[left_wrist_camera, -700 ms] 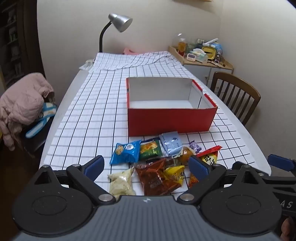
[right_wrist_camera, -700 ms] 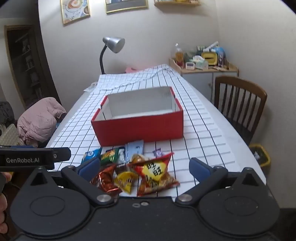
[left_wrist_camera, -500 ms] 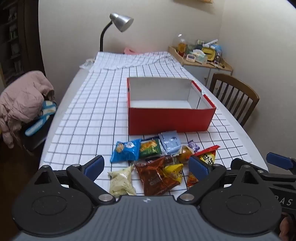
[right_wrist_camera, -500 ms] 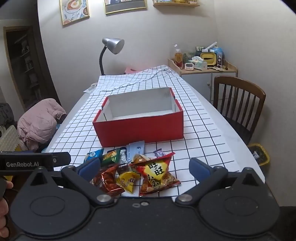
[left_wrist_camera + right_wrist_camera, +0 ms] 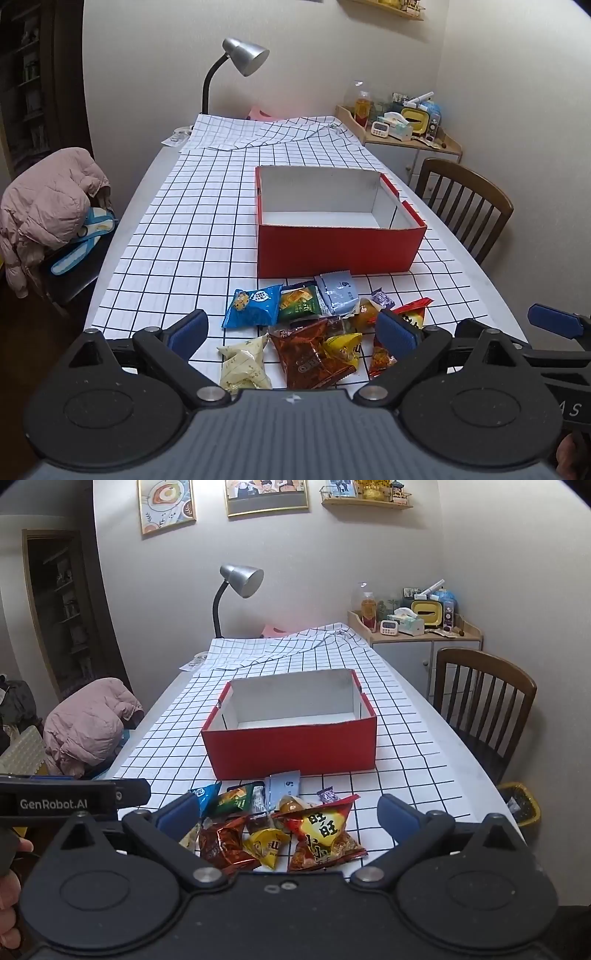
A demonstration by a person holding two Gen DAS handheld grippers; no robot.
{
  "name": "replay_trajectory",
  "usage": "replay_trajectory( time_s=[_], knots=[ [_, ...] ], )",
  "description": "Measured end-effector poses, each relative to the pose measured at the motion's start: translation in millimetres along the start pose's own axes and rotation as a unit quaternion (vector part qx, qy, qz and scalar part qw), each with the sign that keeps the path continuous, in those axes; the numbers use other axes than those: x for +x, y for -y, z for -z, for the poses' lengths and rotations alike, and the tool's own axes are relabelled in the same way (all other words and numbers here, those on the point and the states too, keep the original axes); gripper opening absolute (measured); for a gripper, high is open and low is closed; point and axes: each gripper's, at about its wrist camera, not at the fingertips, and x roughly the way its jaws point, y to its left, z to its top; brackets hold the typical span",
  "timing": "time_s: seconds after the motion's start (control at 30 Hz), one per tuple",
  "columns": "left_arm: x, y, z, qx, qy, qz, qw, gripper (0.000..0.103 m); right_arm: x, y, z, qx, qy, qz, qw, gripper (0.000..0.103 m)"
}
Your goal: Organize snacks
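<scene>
A heap of several snack packets lies on the checked tablecloth (image 5: 177, 236) near the front edge: a blue packet (image 5: 255, 304), a green one (image 5: 297, 303), a pale grey-blue one (image 5: 338, 290), a brown-red bag (image 5: 310, 356), a cream bag (image 5: 245, 365) and a red-yellow bag (image 5: 323, 834). Behind them stands an empty red box (image 5: 338, 251) with a white inside (image 5: 295, 701). My left gripper (image 5: 291, 332) hovers open just before the heap, nothing between its fingers. My right gripper (image 5: 284, 812) is open too, over the heap's right side.
A grey desk lamp (image 5: 243, 61) stands at the table's far end. A wooden chair (image 5: 484, 709) is on the right, with a cluttered cabinet (image 5: 413, 627) behind it. On the left, a pink jacket (image 5: 44, 206) lies over another chair. A yellow bin (image 5: 521, 805) sits on the floor.
Both views have tilted slightly upward, so the box and snacks sit a little lower in frame. Nothing on the table has moved and both grippers stay open.
</scene>
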Motion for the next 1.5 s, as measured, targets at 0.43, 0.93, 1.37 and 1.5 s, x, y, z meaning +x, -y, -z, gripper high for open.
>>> replay_trajectory(
  time_s=[0.43,0.93,1.37,1.5],
  knots=[
    [-9.4,-1.3,-3.1,0.000,0.010,0.001,1.0000,0.098,-11.4,-6.6,-4.5,-0.010,0.015,0.008,1.000,0.103],
    [-12.8,-1.4,-1.5,0.003,0.009,-0.002,1.0000,0.098,-15.0,-10.9,-4.8,-0.019,0.017,0.015,1.000,0.103],
    [-16.2,2.8,-1.3,0.011,0.015,-0.005,0.9998,0.098,-22.4,-12.0,-3.1,-0.024,0.027,0.026,0.999,0.103],
    [-17.8,3.8,-0.8,0.014,0.017,-0.008,0.9997,0.098,-23.5,-11.6,-2.9,-0.023,0.027,0.024,0.999,0.103]
  ],
)
